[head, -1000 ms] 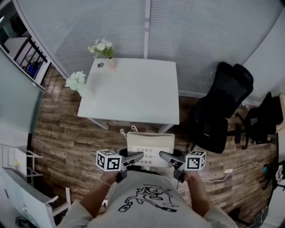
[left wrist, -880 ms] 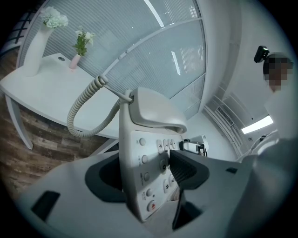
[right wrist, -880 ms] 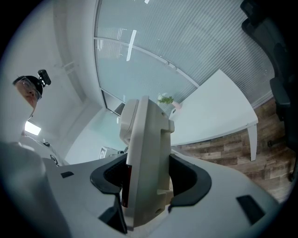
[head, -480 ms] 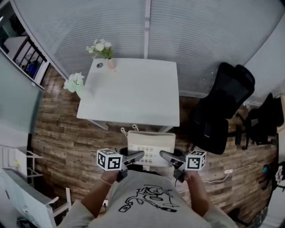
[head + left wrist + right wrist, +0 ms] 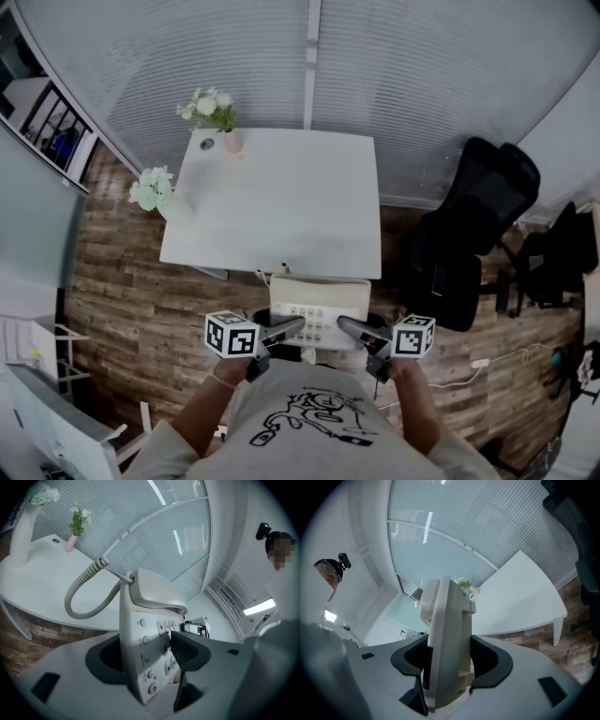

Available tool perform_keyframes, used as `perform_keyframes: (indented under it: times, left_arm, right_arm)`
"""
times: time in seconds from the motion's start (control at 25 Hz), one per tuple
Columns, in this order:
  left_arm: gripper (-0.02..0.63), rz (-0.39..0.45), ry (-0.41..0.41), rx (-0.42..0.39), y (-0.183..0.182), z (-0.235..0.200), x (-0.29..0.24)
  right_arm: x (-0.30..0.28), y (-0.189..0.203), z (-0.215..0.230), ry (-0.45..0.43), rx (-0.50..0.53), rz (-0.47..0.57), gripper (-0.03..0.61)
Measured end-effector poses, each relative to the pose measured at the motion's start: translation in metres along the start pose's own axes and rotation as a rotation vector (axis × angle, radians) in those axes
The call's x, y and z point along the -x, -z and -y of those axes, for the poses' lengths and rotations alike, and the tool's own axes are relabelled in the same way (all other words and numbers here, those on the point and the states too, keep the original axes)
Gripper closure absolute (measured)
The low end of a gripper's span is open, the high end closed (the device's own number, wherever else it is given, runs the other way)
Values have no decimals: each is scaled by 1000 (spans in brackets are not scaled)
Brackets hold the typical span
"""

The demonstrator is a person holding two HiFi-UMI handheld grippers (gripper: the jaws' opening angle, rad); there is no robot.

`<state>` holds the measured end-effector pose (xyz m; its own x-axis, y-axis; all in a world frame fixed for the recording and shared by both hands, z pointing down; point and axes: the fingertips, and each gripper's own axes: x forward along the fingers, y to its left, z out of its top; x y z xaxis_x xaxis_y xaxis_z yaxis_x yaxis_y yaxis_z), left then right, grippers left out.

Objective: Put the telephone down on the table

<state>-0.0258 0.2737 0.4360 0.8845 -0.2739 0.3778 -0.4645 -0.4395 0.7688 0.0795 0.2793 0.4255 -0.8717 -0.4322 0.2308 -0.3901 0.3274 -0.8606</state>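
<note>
- two grippers are clamped on the telephone: the left gripper is pinched on its left side and the right gripper on its right side. each pair of jaws is pressed against the casing.
- the telephone is held in the air at the lower centre of the head view, keypad up. the handset is seated on its cradle and the coiled cord is looped out toward the table.
- over the last second the table is seen to have slid down the head view toward the grippers. a strip of wooden floor that was visible between the telephone's far edge and the table's near edge is now closed, so the two edges meet in the picture.
- the grip of both grippers is unchanged in that time.
- the carry is therefore judged to be nearly done. the telephone is brought up to the table's near edge but is not yet over the top, so a further reach forward and a lowering are still needed before any release.
- two vases are kept on the table. a pink vase at the upper left corner is filled with white flowers, and a white vase at the left edge is filled with pale blooms.
- both vases are set well apart from the near edge where the telephone arrives, so no crowding is expected there.
</note>
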Motion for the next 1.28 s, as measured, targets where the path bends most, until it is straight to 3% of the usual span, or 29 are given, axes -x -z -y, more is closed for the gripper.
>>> perform_keyframes:
  times: [0.84, 1.28]
  left_arm:
    - [330, -23, 19, 14, -89, -66, 9]
    - [330, -45, 37, 32, -119, -100, 15]
  right_arm:
    - [-82, -71, 17, 28, -25, -4, 307]
    - [-120, -93, 25, 52, -35, -1, 307]
